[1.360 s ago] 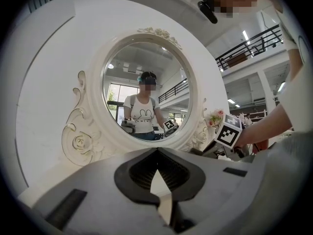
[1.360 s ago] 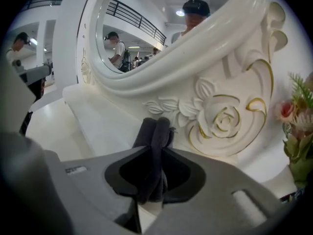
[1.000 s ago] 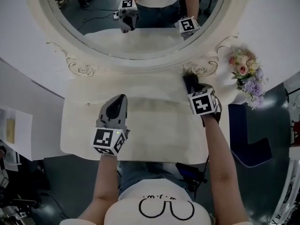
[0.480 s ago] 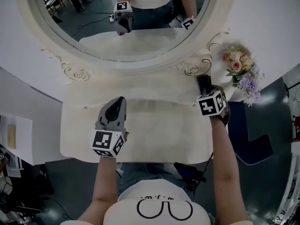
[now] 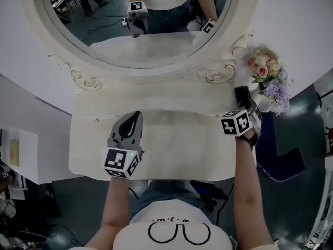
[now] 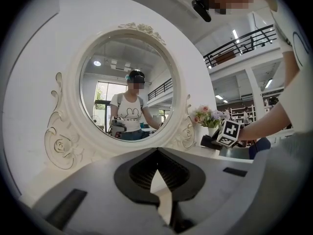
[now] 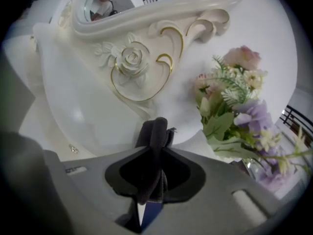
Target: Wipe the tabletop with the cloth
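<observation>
Big picture first: the oval mirror in its carved cream frame fills the back, and its base runs along the whole rear edge of the tabletop. That tabletop is pale and bare across the middle, a wide open stretch between the two grippers. Its front edge lies just ahead of the person's body. The left and right edges drop away to dark floor.

Off the right rear corner stands the bouquet of flowers, pink and lilac blooms, close beside the frame's carved rose scroll. It's a tight pocket there, with scroll on one side, flowers on the other and the table's right edge just below.

That's where the right gripper sits, right at that right edge, nose angled down toward the corner. Its jaws are pinched narrowly onto the cloth, a dark folded wad sticking out past the tips over the white surface. I can't tell whether the cloth actually presses on the top.

The left gripper hangs over the left-centre of the table, pointing at the mirror, with free surface all round it. Its jaw tips meet, with nothing between them.
</observation>
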Tool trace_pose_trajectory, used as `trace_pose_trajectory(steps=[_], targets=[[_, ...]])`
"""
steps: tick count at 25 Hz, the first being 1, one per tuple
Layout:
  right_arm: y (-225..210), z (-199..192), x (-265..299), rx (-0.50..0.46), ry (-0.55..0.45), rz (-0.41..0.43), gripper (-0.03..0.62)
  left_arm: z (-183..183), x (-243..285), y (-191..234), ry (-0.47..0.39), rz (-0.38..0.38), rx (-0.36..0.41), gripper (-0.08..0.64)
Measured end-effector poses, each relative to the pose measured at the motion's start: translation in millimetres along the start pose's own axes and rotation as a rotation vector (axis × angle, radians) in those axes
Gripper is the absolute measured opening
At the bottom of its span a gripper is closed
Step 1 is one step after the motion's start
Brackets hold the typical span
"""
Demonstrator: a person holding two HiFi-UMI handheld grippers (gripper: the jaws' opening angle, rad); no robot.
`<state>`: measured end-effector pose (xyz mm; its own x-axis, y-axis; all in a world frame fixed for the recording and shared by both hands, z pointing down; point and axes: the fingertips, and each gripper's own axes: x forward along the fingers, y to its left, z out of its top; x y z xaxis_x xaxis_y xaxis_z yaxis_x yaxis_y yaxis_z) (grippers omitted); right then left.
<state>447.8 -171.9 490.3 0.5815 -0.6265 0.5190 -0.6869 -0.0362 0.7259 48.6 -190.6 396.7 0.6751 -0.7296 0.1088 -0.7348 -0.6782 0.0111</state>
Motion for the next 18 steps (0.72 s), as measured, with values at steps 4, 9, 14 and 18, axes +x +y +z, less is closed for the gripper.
trace_pose_trajectory(steps=[4, 9, 14, 18], targets=[[-5.4, -2.3, -29.2, 0.122, -0.063, -0.030, 0.069, 4.9, -9.0, 10.8, -0.021, 0.012, -0.009, -0.003], [-7.0, 14.7, -82.8, 0.291, -0.214, 0.001, 0.069, 12.3, -22.0, 15.1, -0.045, 0.007, -0.021, -0.002], [-14.4, 44.8, -145.7, 0.410, -0.345, 0.044, 0.069, 30.5, -41.4, 20.2, -0.080, -0.001, -0.023, -0.003], [-17.6, 63.8, -191.0, 0.490, -0.451, 0.098, 0.069, 45.2, -61.1, 31.3, -0.111, 0.020, -0.030, -0.002]])
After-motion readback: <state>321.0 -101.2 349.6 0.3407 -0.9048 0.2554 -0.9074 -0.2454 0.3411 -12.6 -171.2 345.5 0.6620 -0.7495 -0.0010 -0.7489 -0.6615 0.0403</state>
